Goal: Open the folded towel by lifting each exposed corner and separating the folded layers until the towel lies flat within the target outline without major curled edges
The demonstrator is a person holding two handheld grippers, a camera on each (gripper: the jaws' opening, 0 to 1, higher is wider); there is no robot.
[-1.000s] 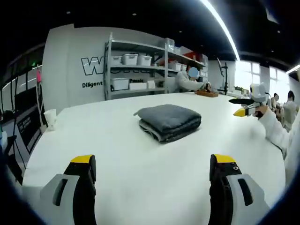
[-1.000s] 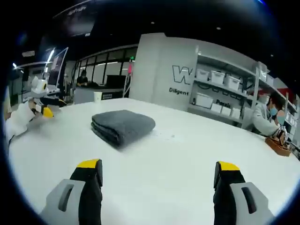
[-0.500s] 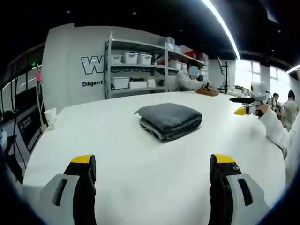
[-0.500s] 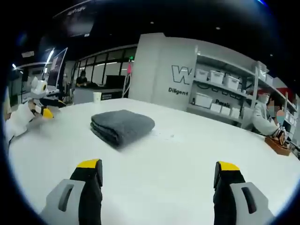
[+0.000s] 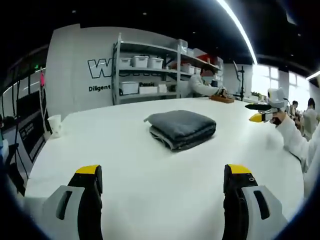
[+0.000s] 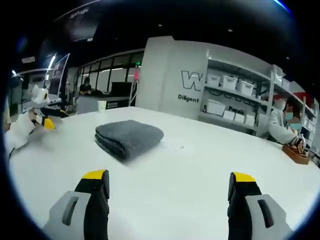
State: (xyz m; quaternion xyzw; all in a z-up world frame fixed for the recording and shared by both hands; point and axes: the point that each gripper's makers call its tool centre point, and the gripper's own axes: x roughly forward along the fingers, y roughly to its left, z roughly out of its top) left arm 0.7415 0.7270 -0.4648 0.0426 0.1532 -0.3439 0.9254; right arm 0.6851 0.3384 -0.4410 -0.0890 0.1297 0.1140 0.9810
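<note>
Folded grey towel [image 5: 182, 129] on white counter [image 5: 130, 165], well ahead of left gripper [image 5: 162, 180] and right gripper [image 6: 169, 186], both spread wide, holding nothing

Left tongs [image 5: 161, 175]: two light-grey moulded arms with black inner faces, yellow caps on the tips, a dark slot in each grey shell. Right tongs [image 6: 170, 181]: same build. Operator wears a white sleeve [image 5: 292, 137].
</note>
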